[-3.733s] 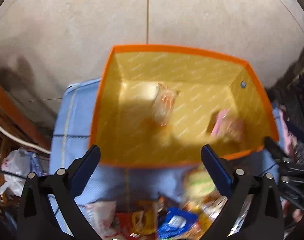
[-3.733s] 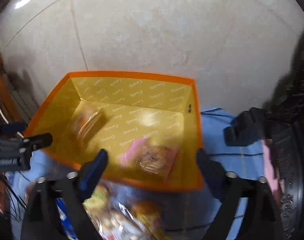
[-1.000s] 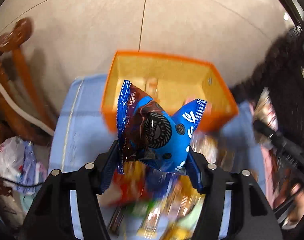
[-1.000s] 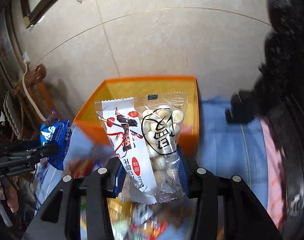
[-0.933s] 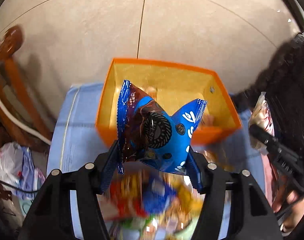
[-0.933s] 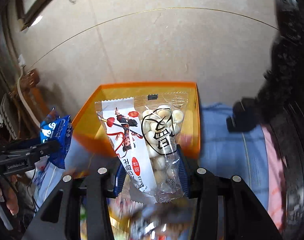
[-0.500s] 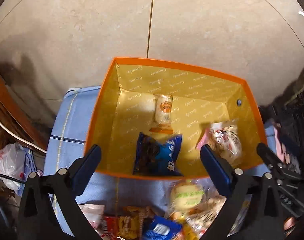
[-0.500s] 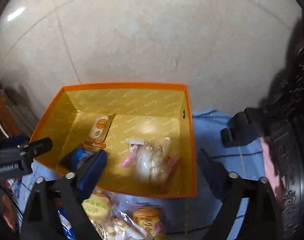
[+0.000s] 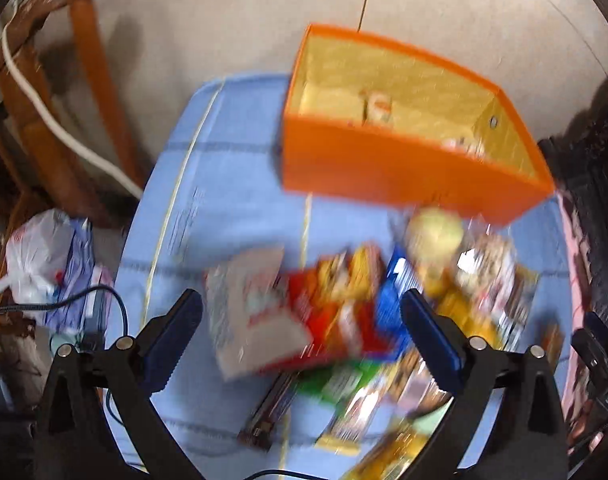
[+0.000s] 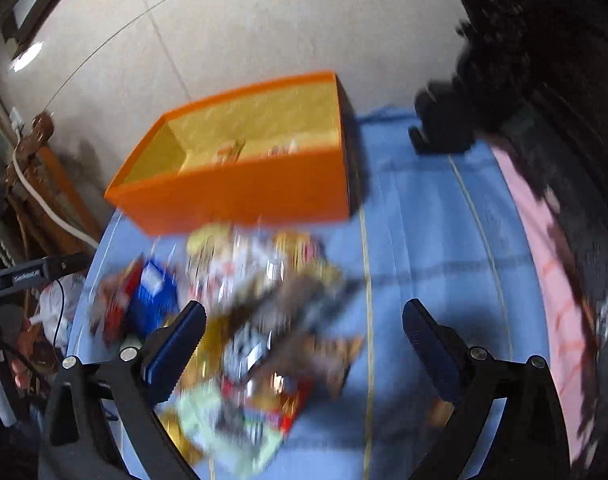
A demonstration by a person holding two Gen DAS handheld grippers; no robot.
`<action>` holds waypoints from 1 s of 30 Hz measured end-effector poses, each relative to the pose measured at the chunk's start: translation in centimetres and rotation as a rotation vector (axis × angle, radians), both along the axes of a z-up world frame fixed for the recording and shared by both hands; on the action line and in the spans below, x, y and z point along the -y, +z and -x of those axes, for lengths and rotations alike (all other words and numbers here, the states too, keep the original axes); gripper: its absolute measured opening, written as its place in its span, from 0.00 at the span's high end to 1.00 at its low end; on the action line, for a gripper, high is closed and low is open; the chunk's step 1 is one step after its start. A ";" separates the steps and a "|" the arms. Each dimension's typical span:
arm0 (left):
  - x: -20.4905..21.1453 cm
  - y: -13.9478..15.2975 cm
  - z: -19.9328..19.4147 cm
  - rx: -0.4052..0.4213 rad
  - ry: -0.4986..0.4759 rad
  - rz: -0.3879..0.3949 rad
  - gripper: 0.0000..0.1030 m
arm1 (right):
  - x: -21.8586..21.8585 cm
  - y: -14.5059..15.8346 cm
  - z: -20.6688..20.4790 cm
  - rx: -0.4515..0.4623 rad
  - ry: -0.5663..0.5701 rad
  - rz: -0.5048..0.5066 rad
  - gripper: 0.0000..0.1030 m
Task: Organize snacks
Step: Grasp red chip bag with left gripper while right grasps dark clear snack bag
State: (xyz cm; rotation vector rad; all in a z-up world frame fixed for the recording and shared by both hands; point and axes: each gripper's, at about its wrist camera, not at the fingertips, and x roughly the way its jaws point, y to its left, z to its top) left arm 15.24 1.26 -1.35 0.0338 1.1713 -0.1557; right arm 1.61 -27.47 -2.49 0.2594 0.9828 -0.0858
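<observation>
Snack packets (image 9: 343, 312) lie heaped at six o'clock of the orange box (image 9: 399, 176), directly between the spread, empty fingers of the left gripper (image 9: 302, 332); the right gripper (image 10: 304, 340), equally wide open and empty, has them toward its nine o'clock finger.

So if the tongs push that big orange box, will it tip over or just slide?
The orange box would probably slide, not tip: it looks wide and low, sitting flat on the blue cloth. It likely feels light, since only a few small packets show inside. The cloth might bunch up in front of it.
</observation>
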 end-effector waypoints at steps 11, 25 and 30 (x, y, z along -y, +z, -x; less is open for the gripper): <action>1.9 -3.2 3.2 -0.006 -0.115 -0.156 0.05 | -3.3 -2.8 4.6 -0.107 0.029 0.001 0.04; 4.5 -7.1 -0.6 -0.015 -0.181 -0.221 0.12 | -2.3 -4.5 -0.5 -0.136 -0.041 -0.012 0.04; 5.1 -6.2 -0.6 0.054 -0.229 -0.195 0.62 | -0.8 -5.5 -3.5 -0.152 -0.154 -0.070 0.04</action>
